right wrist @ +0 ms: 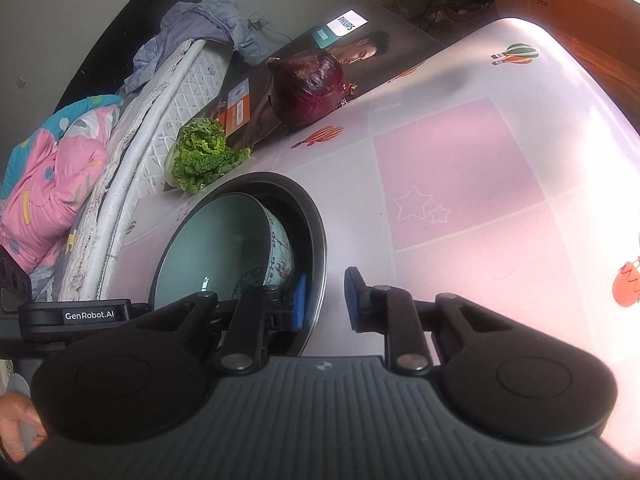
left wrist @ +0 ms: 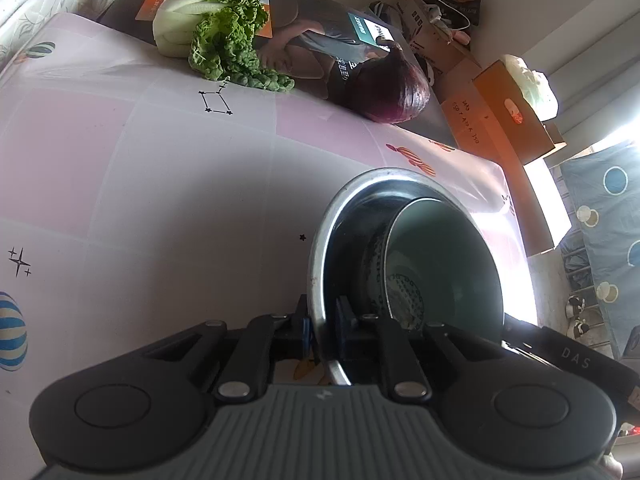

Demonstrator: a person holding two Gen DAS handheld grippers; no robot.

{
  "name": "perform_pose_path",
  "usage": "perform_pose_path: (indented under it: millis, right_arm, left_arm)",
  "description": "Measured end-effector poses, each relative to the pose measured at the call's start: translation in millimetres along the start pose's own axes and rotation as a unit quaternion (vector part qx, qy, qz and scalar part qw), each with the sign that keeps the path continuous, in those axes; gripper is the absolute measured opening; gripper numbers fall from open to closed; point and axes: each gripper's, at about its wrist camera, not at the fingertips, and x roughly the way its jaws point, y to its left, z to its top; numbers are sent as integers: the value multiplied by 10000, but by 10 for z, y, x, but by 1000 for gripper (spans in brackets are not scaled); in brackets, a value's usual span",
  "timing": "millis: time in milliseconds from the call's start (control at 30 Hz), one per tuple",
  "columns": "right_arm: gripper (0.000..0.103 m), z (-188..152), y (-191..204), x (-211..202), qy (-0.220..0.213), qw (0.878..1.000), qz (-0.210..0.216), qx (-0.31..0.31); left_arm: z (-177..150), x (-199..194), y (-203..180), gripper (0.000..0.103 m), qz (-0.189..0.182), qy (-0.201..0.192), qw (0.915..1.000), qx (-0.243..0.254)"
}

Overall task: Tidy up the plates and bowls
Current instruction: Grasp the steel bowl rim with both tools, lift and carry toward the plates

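Note:
A steel bowl [left wrist: 340, 208] sits on the pink and white tablecloth [left wrist: 140, 200], with a pale green ceramic bowl [left wrist: 448, 248] tilted inside it. My left gripper [left wrist: 323, 330] is shut on the steel bowl's near rim, one pad inside and one outside. From the other side, the right wrist view shows the steel bowl [right wrist: 316, 224] and the green bowl [right wrist: 216, 240]. My right gripper [right wrist: 326, 300] straddles that rim. Its left pad is inside the bowl, and its right pad stands off the wall with tablecloth showing between them.
A leafy green cabbage [left wrist: 216, 36] and a red onion [left wrist: 394, 92] lie by a dark printed box [left wrist: 304, 12] at the table's far edge. Cardboard boxes [left wrist: 500, 120] stand past the table's end. Bedding [right wrist: 52, 168] lies beside the table. A hand [right wrist: 16, 428] shows at lower left.

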Motion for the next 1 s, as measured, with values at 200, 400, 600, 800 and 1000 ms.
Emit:
perform_pose_path:
  millis: [200, 400, 600, 800, 1000]
  right_arm:
    - [8, -9, -25, 32, -16, 9997, 202, 130]
    - [8, -26, -89, 11, -12, 9988, 371, 324]
    - [8, -27, -105, -24, -38, 9986, 411, 319]
    - [8, -6, -82, -133, -135, 9984, 455, 298]
    - [8, -4, 25, -369, -268, 9982, 486, 226]
  left_arm:
    - [5, -17, 57, 10, -144, 9, 9998, -142]
    - [-14, -55, 12, 10, -64, -28, 10000, -27]
    - [-19, -78, -23, 10, -65, -58, 10000, 32]
    - [-18, -155, -81, 10, -84, -163, 9998, 115]
    - [-38, -346, -131, 9, -170, -274, 9994, 125]
